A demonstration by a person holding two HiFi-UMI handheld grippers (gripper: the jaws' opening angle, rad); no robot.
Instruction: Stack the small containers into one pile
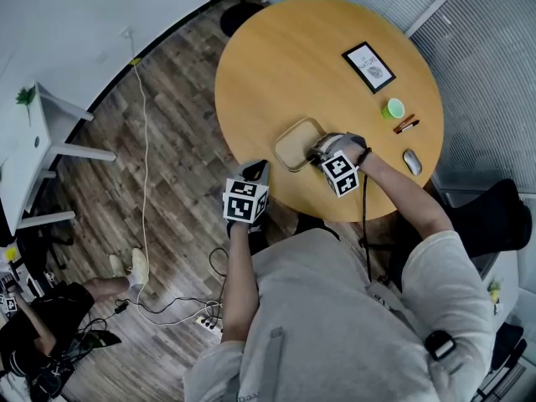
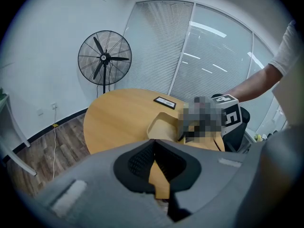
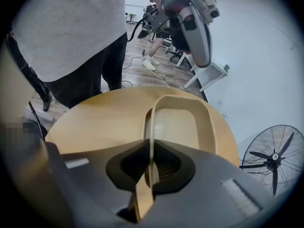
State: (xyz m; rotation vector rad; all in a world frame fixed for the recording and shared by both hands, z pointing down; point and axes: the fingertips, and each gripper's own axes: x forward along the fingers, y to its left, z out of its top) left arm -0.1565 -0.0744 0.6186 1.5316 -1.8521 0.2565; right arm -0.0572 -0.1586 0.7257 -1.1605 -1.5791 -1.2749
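Only up close: right hand-held gripper (image 3: 150,151) tight on container (image 3: 176,126) rim; left (image 2: 155,148) closed, empty.

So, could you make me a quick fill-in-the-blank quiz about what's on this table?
The beige container is gripped at its rim by the ___ hand-held gripper.
The wooden table is ___ in shape.
The small cup is ___ in colour.
Missing words: right, round, green.
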